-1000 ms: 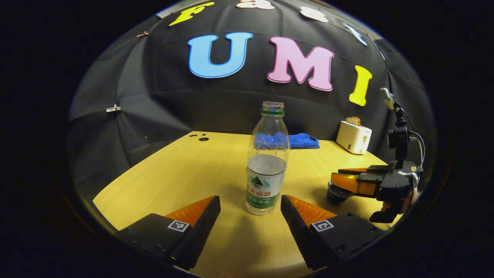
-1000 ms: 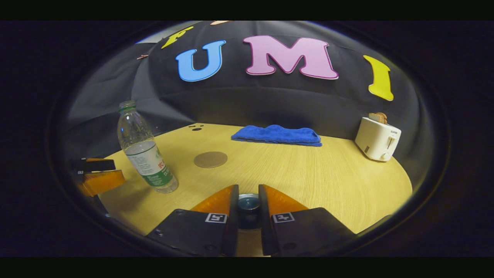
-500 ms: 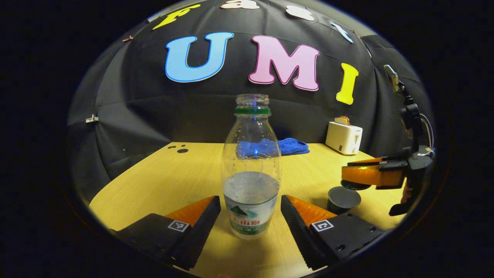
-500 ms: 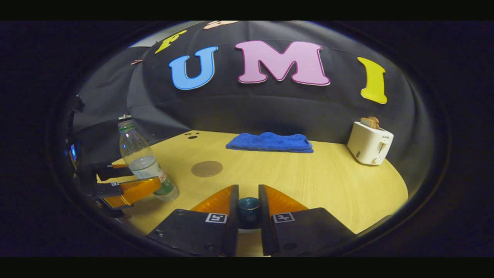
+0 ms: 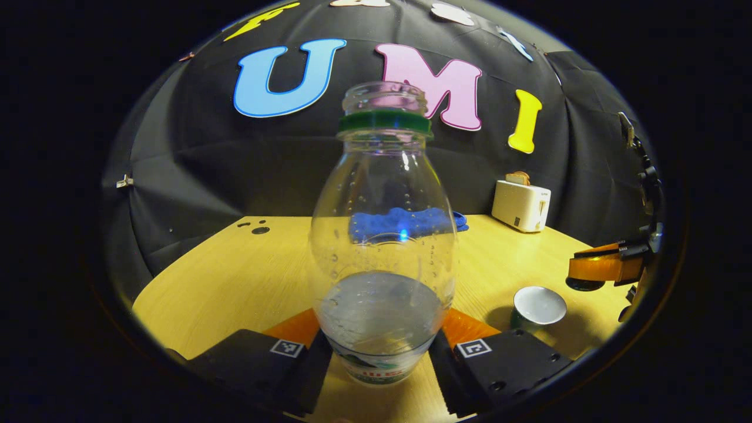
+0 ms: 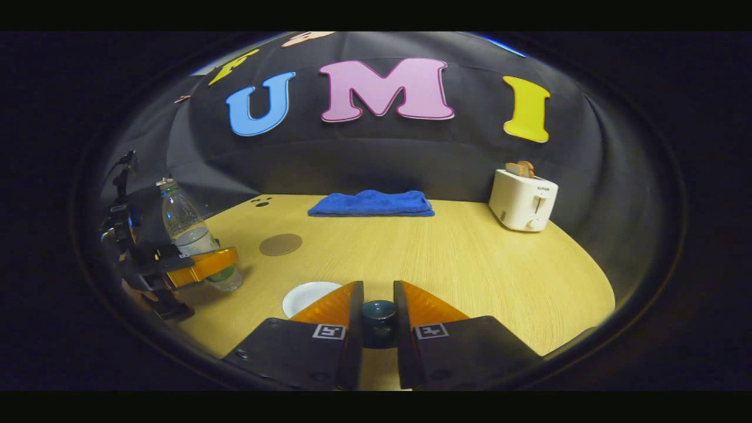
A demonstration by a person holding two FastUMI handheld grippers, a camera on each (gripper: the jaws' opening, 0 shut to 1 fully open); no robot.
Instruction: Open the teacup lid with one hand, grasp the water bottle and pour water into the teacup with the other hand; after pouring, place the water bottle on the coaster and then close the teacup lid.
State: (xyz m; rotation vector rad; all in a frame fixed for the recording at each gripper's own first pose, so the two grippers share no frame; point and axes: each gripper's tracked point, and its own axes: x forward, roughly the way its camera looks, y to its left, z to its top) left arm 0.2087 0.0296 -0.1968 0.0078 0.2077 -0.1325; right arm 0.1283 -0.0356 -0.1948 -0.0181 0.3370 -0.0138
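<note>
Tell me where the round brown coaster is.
In the right gripper view, the round brown coaster lies flat on the wooden table, left of centre, between the clear plastic water bottle and the folded blue towel.

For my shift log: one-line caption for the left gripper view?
Left gripper closes around the uncapped water bottle beside the open teacup.
</note>
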